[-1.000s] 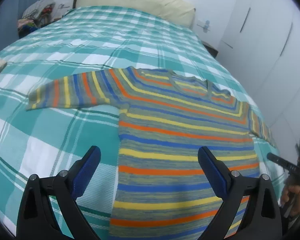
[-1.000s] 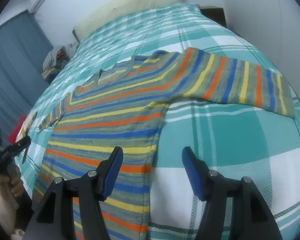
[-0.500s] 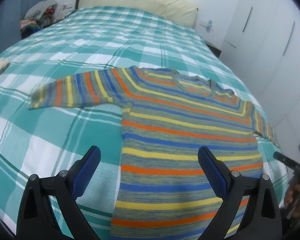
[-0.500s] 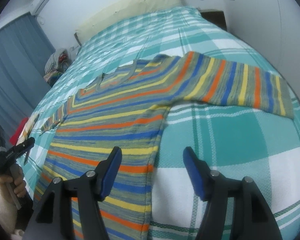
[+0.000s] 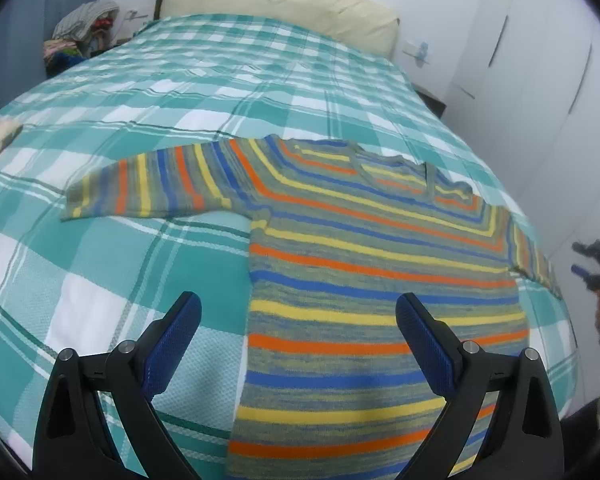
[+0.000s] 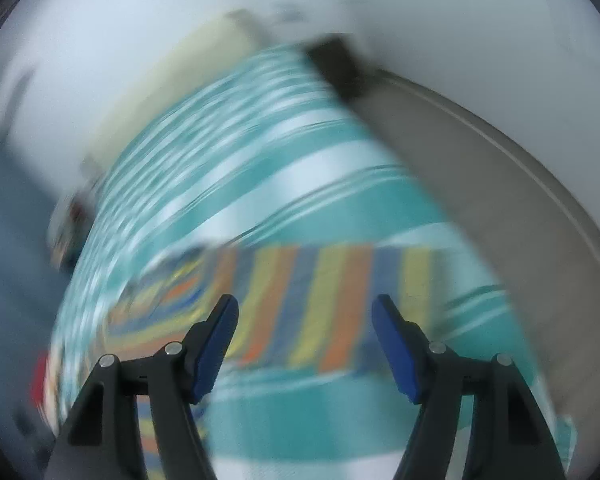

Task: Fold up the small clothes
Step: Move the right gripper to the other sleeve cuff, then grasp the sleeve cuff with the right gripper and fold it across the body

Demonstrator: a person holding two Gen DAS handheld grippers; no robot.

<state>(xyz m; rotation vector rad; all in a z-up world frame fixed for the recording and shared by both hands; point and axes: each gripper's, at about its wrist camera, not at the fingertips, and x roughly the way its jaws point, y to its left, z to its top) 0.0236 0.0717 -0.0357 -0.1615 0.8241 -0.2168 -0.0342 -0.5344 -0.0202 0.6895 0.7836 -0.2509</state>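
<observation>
Both jaws apart and empty; right gripper [image 6: 304, 340] should pinch the sleeve [image 6: 324, 304] cuff at twelve o'clock; left gripper [image 5: 298, 340] steadies the sweater [image 5: 380, 280].

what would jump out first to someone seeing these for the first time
A striped sweater in orange, yellow and blue lies flat with sleeves spread on a teal and white checked bedspread. The left tongs stand open above its lower edge. The right wrist view is motion-blurred, its open right tongs facing one striped sleeve.
</observation>
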